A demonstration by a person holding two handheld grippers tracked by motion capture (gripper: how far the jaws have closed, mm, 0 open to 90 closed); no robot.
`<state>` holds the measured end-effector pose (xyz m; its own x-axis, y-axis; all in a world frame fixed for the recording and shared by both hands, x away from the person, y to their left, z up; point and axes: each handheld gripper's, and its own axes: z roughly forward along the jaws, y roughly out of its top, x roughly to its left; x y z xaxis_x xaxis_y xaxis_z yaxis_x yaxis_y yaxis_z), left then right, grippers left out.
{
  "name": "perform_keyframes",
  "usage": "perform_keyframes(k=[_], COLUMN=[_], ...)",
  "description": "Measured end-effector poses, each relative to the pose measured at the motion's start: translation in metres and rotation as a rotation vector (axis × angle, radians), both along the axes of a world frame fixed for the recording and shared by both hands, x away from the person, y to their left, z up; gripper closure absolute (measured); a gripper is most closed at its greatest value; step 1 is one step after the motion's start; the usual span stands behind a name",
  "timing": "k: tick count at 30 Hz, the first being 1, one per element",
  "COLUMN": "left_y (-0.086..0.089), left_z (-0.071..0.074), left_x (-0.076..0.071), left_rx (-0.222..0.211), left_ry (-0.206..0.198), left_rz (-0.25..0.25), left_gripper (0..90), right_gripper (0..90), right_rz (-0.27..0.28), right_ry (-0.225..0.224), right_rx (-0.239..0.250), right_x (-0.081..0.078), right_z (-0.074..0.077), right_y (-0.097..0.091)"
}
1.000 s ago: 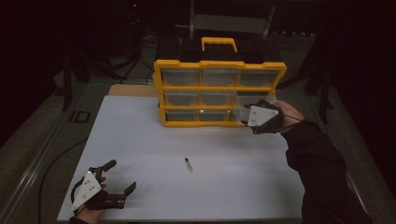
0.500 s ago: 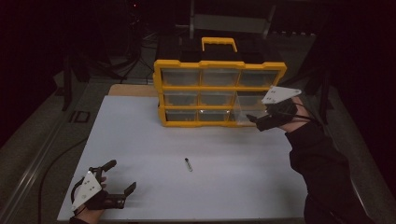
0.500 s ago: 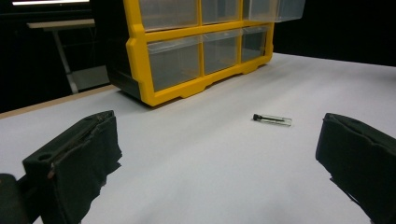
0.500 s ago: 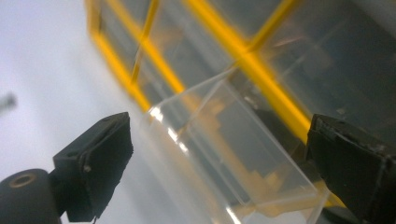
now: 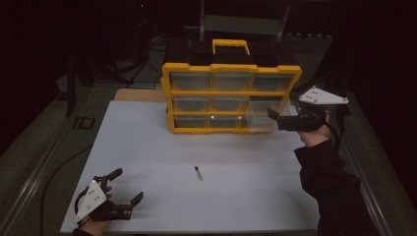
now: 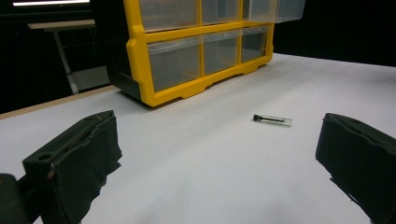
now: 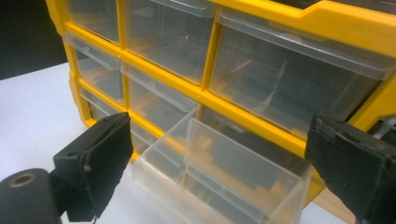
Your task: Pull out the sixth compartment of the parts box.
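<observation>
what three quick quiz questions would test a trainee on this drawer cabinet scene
1. True or false: every drawer of the yellow cabinet is pushed in.
2. What lies on the white table between the grippers? A) a small vial B) a spoon C) a cup
3. Which gripper is closest to the pulled-out drawer?

Key:
1. False: the middle-row drawer at the cabinet's right end stands out.
2. A, the small vial.
3. The right gripper, jaws open and holding nothing. The left gripper is open too, near the table's front edge.
</observation>
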<state>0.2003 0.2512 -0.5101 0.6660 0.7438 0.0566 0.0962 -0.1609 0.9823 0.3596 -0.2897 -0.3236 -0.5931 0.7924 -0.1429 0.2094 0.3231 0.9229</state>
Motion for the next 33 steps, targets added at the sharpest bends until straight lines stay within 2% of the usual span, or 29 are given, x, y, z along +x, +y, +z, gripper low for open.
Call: perform_keyframes(k=[1, 3, 8, 12, 13, 17, 24, 27, 29, 33], left_y=[0.000, 0.000, 0.000, 0.000, 0.000, 0.000, 0.000, 0.000, 0.000, 0.000], left_z=[0.000, 0.000, 0.000, 0.000, 0.000, 0.000, 0.000, 0.000, 0.000, 0.000], left_x=[0.000, 0.000, 0.000, 0.000, 0.000, 0.000, 0.000, 0.000, -0.001, -0.001], left_rx=[-0.001, -0.003, 0.000, -0.002, -0.001, -0.001, -0.004, -0.001, 0.000, -0.002], left_ry=[0.000, -0.001, -0.002, -0.001, -0.001, -0.001, -0.002, -0.003, -0.003, -0.001], left_rz=[0.001, 0.002, 0.001, 0.002, 0.002, 0.002, 0.003, 0.001, 0.002, 0.003], left_gripper=[0.3, 0.3, 0.3, 0.3, 0.3, 0.3, 0.3, 0.3, 0.3, 0.3], right_gripper=[7.7, 7.7, 7.6, 7.6, 7.7, 7.7, 7.7, 7.7, 7.7, 7.7], right_rz=[-0.006, -0.002, 0.009, 0.002, -0.002, 0.001, 0.020, 0.014, 0.010, 0.018], right_ry=[-0.014, -0.013, -0.002, -0.018, -0.028, -0.038, -0.023, -0.024, -0.024, -0.011], right_rx=[0.012, 0.036, 0.043, 0.051, 0.060, 0.045, 0.074, 0.090, 0.075, 0.091], right_x=[-0.004, -0.010, -0.020, -0.029, -0.037, -0.049, -0.063, -0.074, -0.079, -0.086], right_z=[-0.001, -0.004, -0.013, -0.018, -0.023, -0.036, -0.056, -0.072, -0.078, -0.094], right_y=[0.000, 0.000, 0.001, -0.001, -0.001, 0.000, 0.000, 0.001, 0.002, 0.003])
